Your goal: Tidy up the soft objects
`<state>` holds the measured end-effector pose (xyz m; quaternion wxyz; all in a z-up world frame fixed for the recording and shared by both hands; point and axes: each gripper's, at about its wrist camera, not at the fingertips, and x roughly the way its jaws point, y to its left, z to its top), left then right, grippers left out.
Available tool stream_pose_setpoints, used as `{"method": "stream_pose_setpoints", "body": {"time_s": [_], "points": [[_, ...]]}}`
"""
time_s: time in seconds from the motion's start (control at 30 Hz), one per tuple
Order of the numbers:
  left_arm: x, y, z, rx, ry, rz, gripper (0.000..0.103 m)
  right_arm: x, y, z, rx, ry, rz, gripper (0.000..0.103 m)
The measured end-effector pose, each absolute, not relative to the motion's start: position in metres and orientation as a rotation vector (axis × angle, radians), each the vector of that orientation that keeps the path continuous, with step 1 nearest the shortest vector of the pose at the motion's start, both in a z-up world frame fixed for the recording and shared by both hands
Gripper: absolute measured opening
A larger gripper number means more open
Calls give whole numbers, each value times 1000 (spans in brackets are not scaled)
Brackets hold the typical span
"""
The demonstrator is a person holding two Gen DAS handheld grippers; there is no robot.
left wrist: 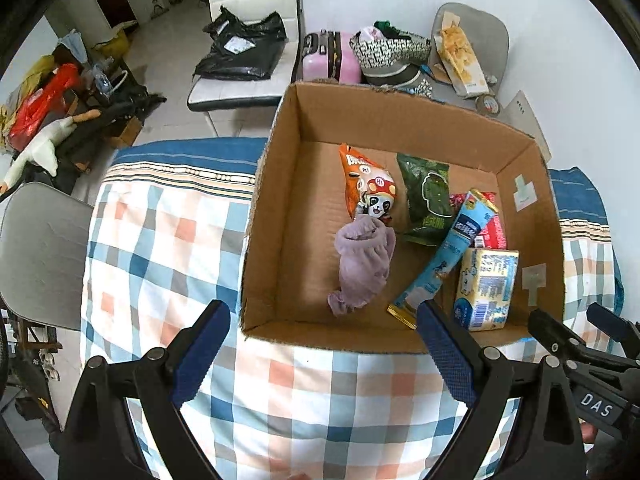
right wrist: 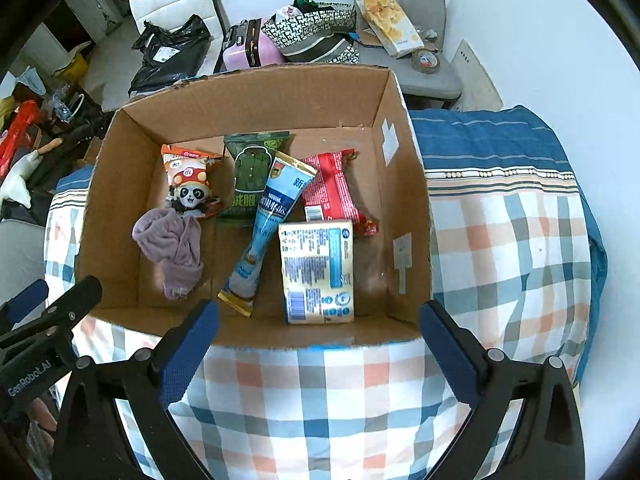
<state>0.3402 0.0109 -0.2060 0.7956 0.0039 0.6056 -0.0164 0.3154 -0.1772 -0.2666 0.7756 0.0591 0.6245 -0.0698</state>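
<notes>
An open cardboard box [left wrist: 276, 216] [right wrist: 404, 184] stands on a checked cloth. Inside lie a crumpled purple cloth [left wrist: 362, 264] [right wrist: 174, 250], a panda plush [left wrist: 378, 200] [right wrist: 192, 194] on an orange snack bag [left wrist: 354, 168], a green packet [left wrist: 428, 196] [right wrist: 250, 172], a long blue packet [left wrist: 440, 256] [right wrist: 266, 224], a red packet [right wrist: 332, 192] and a yellow-blue pack [left wrist: 486, 288] [right wrist: 318, 270]. My left gripper [left wrist: 324, 318] is open and empty before the box's near wall. My right gripper [right wrist: 320, 320] is open and empty at the same wall.
The checked cloth [left wrist: 168, 248] [right wrist: 508, 248] covers the table around the box. Behind stand a white chair with a black bag [left wrist: 240, 46], a pink suitcase [left wrist: 332, 56], a patterned bag [right wrist: 316, 30] and a grey chair [right wrist: 404, 12]. Clutter lies on the left floor [left wrist: 44, 112].
</notes>
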Motion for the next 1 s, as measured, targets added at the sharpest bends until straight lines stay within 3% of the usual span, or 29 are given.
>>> {"method": "stream_pose_setpoints", "body": {"time_s": [0.27,0.6,1.0], "points": [[299,9,-152,17,1189,-44,95,281,-175,-230,117,1300,-148,102],[209,5,-58,57,1028,-55,95,181,-168,-124,103,1126,-127,102],[139,18,13,14,939,-78,95,91,-164,-36,114,996,-107,102]]}}
